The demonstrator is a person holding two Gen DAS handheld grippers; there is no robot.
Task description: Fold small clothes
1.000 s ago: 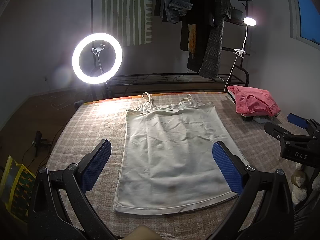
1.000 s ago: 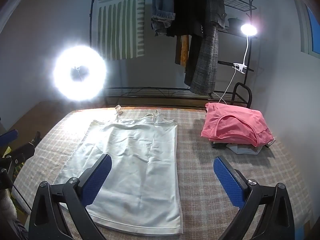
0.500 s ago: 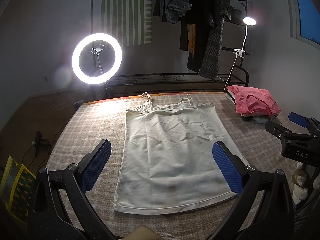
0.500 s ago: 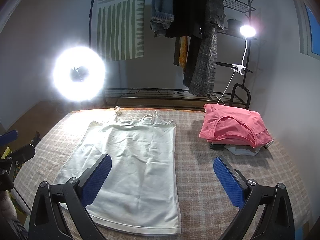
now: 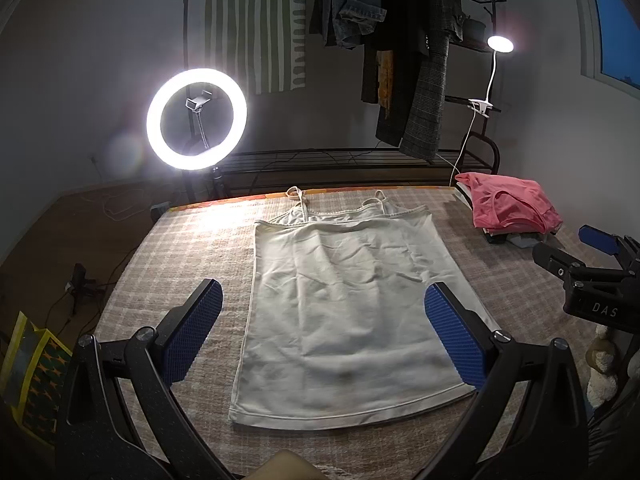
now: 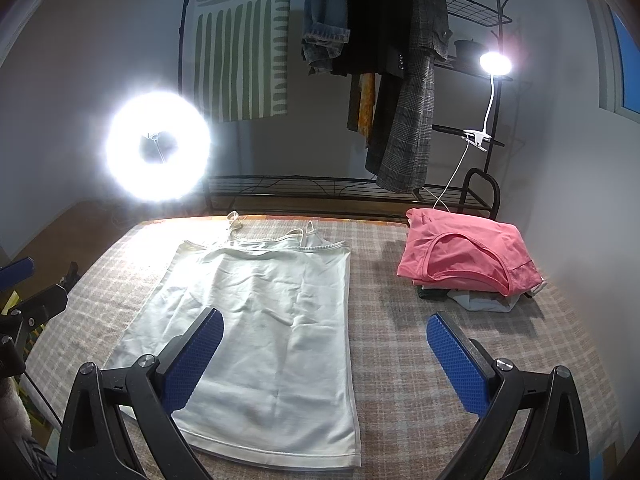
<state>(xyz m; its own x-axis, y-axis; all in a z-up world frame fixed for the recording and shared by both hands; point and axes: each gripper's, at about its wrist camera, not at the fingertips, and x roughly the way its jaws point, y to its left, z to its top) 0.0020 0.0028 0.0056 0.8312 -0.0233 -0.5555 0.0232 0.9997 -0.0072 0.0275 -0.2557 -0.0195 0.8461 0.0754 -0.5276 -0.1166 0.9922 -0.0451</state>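
A white strappy camisole [image 5: 348, 300] lies flat and spread out on the plaid-covered table [image 5: 180, 248], straps toward the far edge. My left gripper [image 5: 324, 300] hovers open above its lower half, holding nothing. In the right wrist view the same camisole [image 6: 264, 304] lies left of centre. My right gripper [image 6: 326, 324] stands open over the camisole's right edge and the bare plaid cloth [image 6: 404, 352], empty. The right gripper [image 5: 592, 264] also shows at the right edge of the left wrist view.
A stack of folded clothes topped by a pink garment [image 6: 468, 256] sits at the table's far right corner. Behind the table stand a lit ring light [image 5: 196, 118], a clothes rack with hanging garments [image 6: 400, 80] and a clip lamp [image 6: 494, 64].
The right wrist view has crept slightly forward and down; the camisole and pink stack sit a little lower. Both grippers stay open and the camisole has not moved.
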